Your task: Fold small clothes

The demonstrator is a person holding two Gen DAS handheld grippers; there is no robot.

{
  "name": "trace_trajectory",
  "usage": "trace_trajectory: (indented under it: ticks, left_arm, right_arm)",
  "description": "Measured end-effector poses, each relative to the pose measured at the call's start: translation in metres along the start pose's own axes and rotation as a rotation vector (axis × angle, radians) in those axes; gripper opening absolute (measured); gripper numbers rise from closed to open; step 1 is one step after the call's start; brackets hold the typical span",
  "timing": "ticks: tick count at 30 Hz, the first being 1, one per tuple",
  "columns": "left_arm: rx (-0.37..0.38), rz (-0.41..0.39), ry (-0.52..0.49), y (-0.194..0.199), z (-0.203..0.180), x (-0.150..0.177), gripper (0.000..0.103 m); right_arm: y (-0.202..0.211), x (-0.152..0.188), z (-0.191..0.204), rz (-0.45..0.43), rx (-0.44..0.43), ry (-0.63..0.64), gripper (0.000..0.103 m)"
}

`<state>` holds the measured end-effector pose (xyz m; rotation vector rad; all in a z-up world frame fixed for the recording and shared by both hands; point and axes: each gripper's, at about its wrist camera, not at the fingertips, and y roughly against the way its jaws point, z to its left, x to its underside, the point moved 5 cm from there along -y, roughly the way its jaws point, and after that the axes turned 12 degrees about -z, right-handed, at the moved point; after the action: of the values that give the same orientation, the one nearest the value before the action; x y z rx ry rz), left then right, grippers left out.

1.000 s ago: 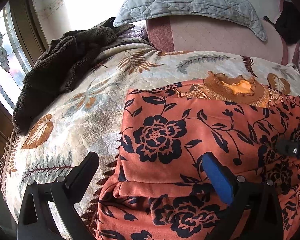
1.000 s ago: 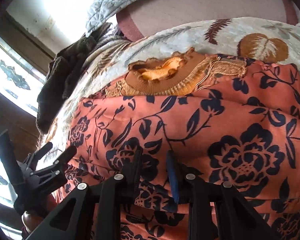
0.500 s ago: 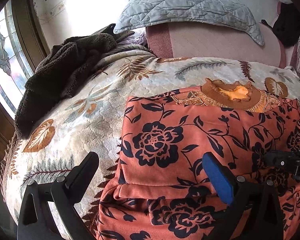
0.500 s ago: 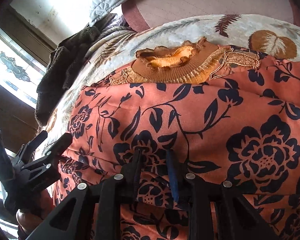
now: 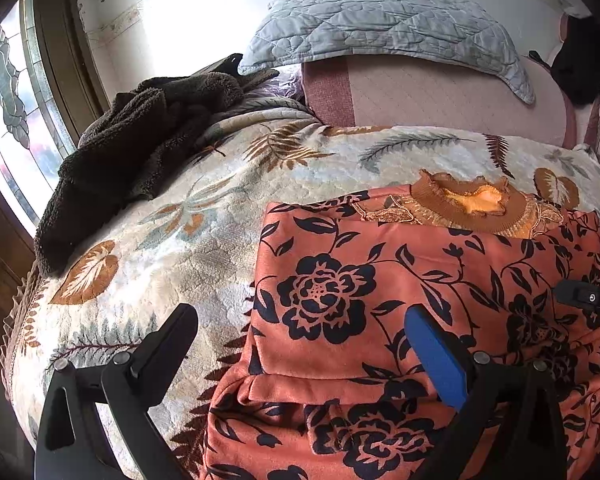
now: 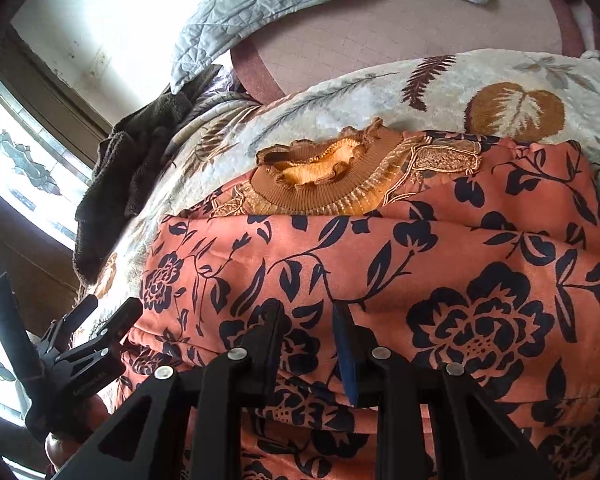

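A plush cream bedspread printed with brown leaves and grey-green ferns [image 5: 204, 240] covers the bed beneath both tongs. Beyond the fingertips, a quilted pale blue-grey pillow [image 5: 384, 28] lies on a dusty pink padded headboard cushion [image 5: 440, 96] against a white wall. Up and to the left of the left tongs [image 5: 300, 344], a crumpled dark brown fleece blanket [image 5: 128, 152] sits heaped near a window with patterned leaded glass [image 5: 8, 92].

The rust-orange garment with a navy flower print [image 5: 380, 280] lies flat on the bedspread, folded into a rough rectangle, its ribbed tan collar with a ruffled yellow-orange lining [image 5: 472, 204] at the far end from both tools. Its near edge shows stacked layers.

The left tongs stand wide apart, empty, straddling the garment's left edge: the black finger over bedspread, the blue-padded finger over fabric. The right tongs [image 6: 306, 344] are narrowed, their jaws set close over the fabric at the near fold; whether they pinch it, I cannot tell.
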<state>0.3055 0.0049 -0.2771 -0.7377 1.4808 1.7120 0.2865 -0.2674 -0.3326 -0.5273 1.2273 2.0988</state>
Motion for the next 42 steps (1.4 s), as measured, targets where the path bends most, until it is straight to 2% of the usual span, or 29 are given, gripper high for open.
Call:
trace_trajectory:
  ticks: [3,5,9,10,12,13,15,17,18,20,25,26,27,28,29,31,35,40,42]
  left_arm:
    - [-0.006,0.008,0.002,-0.002,0.001,0.001,0.103]
    - [-0.02,0.036,-0.006,-0.007,0.001,0.005,0.103]
    - [-0.054,0.2,0.011,-0.032,0.009,0.029,0.103]
    - [-0.057,0.246,0.032,-0.038,0.014,0.037,0.103]
    - [-0.023,0.283,0.122,-0.042,0.025,0.043,0.103]
    - [-0.024,0.288,0.154,-0.042,0.031,0.044,0.103]
    - [-0.058,0.27,0.154,-0.039,0.039,0.043,0.103]
    - [-0.067,0.256,0.158,-0.037,0.045,0.044,0.103]
    - [-0.066,0.252,0.164,-0.035,0.048,0.044,0.103]
    - [-0.068,0.236,0.171,-0.028,0.056,0.045,0.103]
    - [-0.096,0.159,0.163,0.015,0.09,0.052,0.103]
    - [-0.106,0.14,0.156,0.027,0.099,0.054,0.103]
    - [-0.11,0.118,0.144,0.039,0.106,0.057,0.103]
    - [-0.109,0.099,0.125,0.05,0.113,0.061,0.103]
    - [-0.103,0.089,0.107,0.06,0.119,0.066,0.103]
    - [-0.065,0.097,0.098,0.078,0.129,0.084,0.103]
    - [0.081,0.208,0.187,0.106,0.142,0.13,0.103]
    - [0.13,0.268,0.239,0.123,0.144,0.163,0.103]
    - [0.17,0.318,0.272,0.122,0.139,0.172,0.103]
  right_arm:
    - [-0.003,0.0,-0.009,0.014,0.033,-0.03,0.028]
    - [-0.009,0.004,-0.016,0.055,0.058,-0.046,0.028]
    - [-0.004,0.004,-0.022,0.062,0.059,-0.071,0.028]
    - [0.003,0.0,-0.024,0.041,0.071,-0.067,0.028]
    - [0.018,-0.008,-0.035,-0.004,0.102,-0.08,0.028]
    - [0.025,-0.012,-0.043,-0.023,0.119,-0.103,0.028]
    - [0.037,-0.015,-0.064,-0.04,0.185,-0.14,0.028]
    - [0.035,-0.011,-0.085,0.009,0.226,-0.163,0.029]
    - [0.033,-0.006,-0.093,0.043,0.217,-0.184,0.027]
    - [0.043,-0.005,-0.101,0.026,0.182,-0.235,0.027]
    - [0.105,-0.012,-0.093,-0.127,0.115,-0.221,0.028]
    - [0.117,-0.011,-0.092,-0.147,0.099,-0.224,0.035]
    - [0.128,-0.008,-0.093,-0.159,0.083,-0.229,0.059]
    - [0.139,-0.003,-0.094,-0.175,0.076,-0.237,0.074]
    - [0.151,0.005,-0.096,-0.199,0.075,-0.246,0.085]
    - [0.169,0.025,-0.099,-0.196,0.069,-0.256,0.085]
    - [0.192,0.071,-0.107,-0.114,0.111,-0.249,0.085]
    - [0.209,0.112,-0.121,-0.066,0.188,-0.251,0.085]
    - [0.211,0.124,-0.126,-0.045,0.222,-0.257,0.085]
